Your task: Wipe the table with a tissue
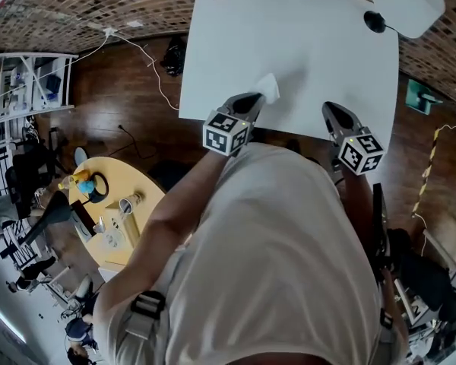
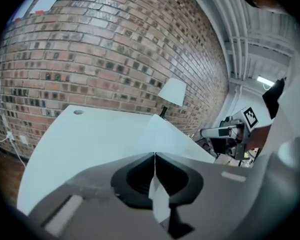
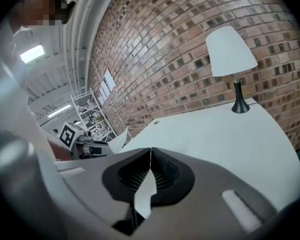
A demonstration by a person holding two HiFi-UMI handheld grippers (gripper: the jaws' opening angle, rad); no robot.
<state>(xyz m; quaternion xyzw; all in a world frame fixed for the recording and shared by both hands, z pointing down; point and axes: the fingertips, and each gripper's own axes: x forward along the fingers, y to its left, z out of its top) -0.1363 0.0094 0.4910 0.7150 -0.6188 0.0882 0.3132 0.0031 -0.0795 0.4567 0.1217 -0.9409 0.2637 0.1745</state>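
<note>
**Tissue pinched at the bench's near edge**

The left claw (image 1: 257, 98) is pressed shut on one corner of the tissue (image 1: 268, 88), which sticks up over the bench (image 1: 304, 44) near its front edge. So thin a grip may let the tissue slip out or tear under a hard drag. The right claw (image 1: 328, 107) is nearby, pressed together and empty. Farther off, only the lamp (image 1: 406, 2) at the far right corner stands in the way, and a wide sweep could knock it.
</note>
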